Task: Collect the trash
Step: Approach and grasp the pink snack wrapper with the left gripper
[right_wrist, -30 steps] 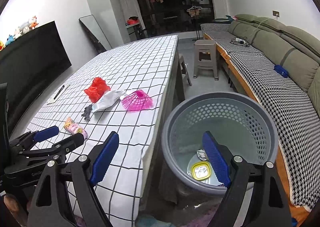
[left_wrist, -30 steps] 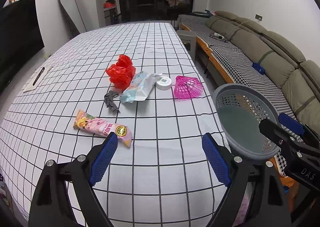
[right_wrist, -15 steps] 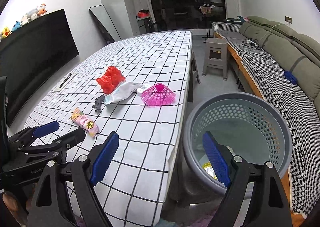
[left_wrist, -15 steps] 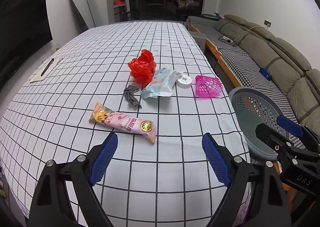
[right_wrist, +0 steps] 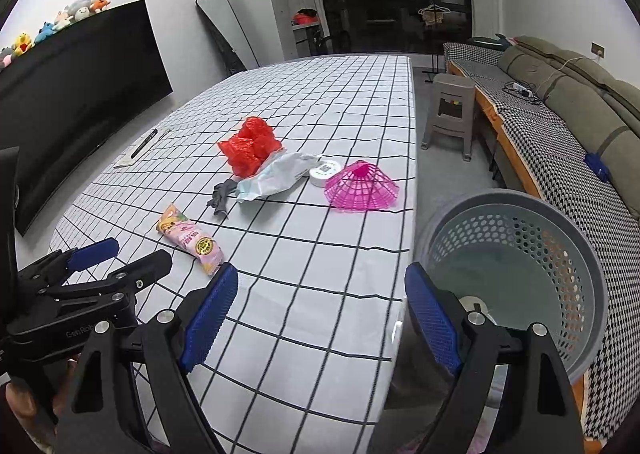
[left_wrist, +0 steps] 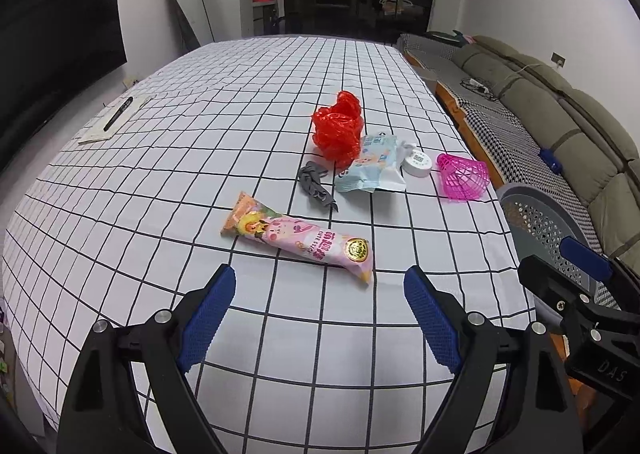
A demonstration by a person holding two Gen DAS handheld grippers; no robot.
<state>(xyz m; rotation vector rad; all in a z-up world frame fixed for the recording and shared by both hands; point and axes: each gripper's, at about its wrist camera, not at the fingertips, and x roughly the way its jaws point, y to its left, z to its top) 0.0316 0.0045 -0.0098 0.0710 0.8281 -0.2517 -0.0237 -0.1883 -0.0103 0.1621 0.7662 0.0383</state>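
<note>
Swinging leftward off the basket, both grippers' empty jaws stay wide above the tablecloth.

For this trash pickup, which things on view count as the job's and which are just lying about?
Job:
snack wrapper
red plastic bag
wipes packet
grey scrap
pink mesh cup
white round tub
grey basket

Lying about:
pen
notepad
stool
sofa

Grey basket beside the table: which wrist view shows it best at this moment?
The right wrist view. There the grey basket shows its whole rim, perforated wall and part of its inside, with only the right gripper's fingers overlapping its near side. The left wrist view catches just a slice of rim and wall at the table's edge, partly behind the other gripper.
</note>
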